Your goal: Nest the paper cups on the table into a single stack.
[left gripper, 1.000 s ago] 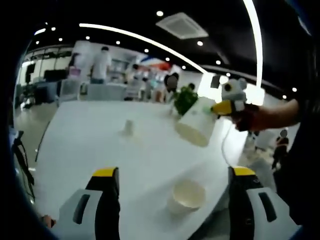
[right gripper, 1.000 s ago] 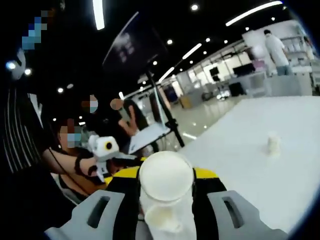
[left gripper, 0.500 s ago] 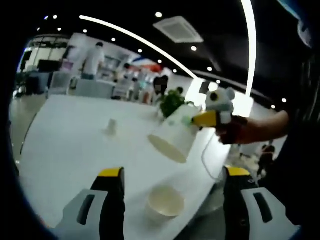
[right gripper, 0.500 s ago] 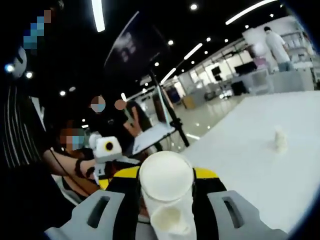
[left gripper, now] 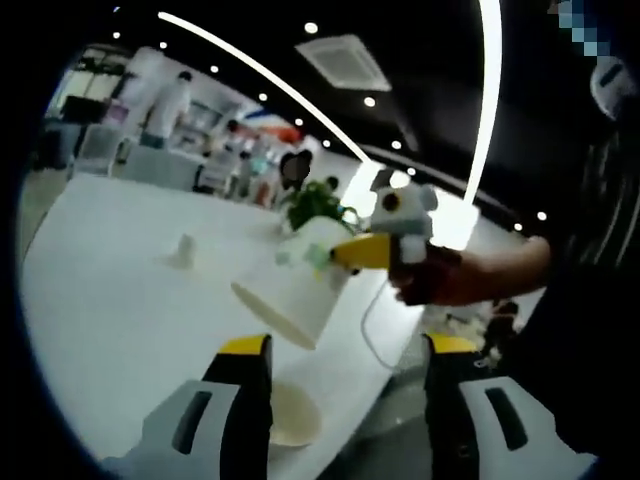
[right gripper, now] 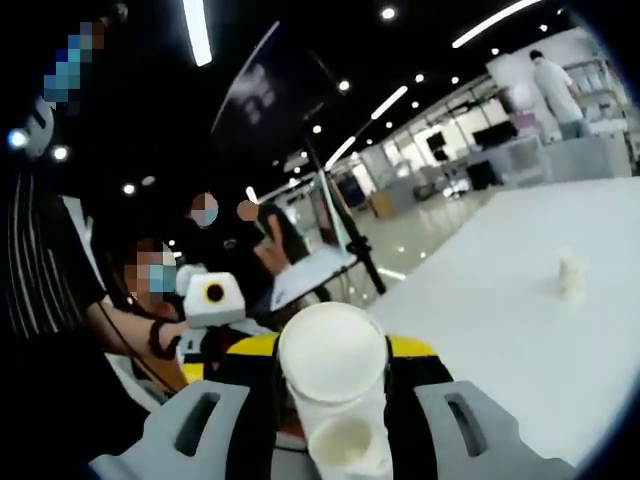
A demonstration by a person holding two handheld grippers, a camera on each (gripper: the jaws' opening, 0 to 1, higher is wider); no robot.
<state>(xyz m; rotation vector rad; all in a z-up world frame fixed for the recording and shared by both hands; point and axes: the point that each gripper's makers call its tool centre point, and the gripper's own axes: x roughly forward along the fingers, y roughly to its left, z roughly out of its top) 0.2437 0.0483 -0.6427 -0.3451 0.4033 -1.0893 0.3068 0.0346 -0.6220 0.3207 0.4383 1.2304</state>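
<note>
A white paper cup (left gripper: 290, 292) hangs tilted above the table, mouth down and to the left, with my right gripper (left gripper: 322, 258) shut on it as it comes in from the right. In the right gripper view that same cup (right gripper: 332, 362) shows its round base between the yellow-tipped jaws of my right gripper (right gripper: 332, 352). A second cup (left gripper: 283, 415) stands upright and mouth up on the white table (left gripper: 110, 300), low between the jaws of my open left gripper (left gripper: 347, 348); its rim (right gripper: 340, 442) also shows below the held cup. A third small cup (left gripper: 183, 250) (right gripper: 570, 275) stands far off on the table.
A person's hand (left gripper: 440, 280) holds the right gripper. A green plant (left gripper: 315, 203) stands at the table's far side. Several people (right gripper: 210, 260) sit past the table edge beside a tripod with a board (right gripper: 330, 215). The table edge (left gripper: 375, 380) runs close on the right.
The right gripper with its cup has come down and left in the left gripper view, closer over the cup on the table. Both cameras have shifted slightly.
</note>
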